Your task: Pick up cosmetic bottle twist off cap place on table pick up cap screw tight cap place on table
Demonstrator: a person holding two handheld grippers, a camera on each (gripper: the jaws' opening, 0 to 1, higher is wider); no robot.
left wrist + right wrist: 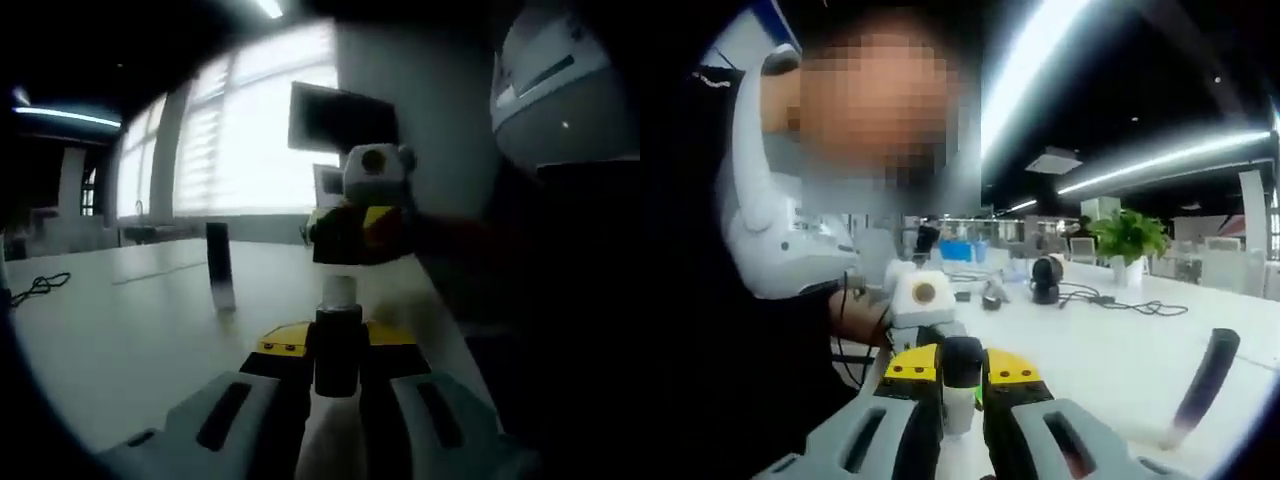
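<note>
Left gripper (337, 375): closed tight on the dark bottle (337, 350), held upright over the white table (120, 330).
Bottle top: a bare pale neck (339, 291) is seen.
Right gripper (962, 385): closed on the black cap (962, 362).
Other bottle (219, 265): stood on the table, well apart.

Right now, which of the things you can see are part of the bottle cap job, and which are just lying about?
In the job:
cosmetic bottle, held in the left gripper
cap, held in the right gripper
table

Lying about:
dark upright tube
cable
potted plant
monitor
</note>
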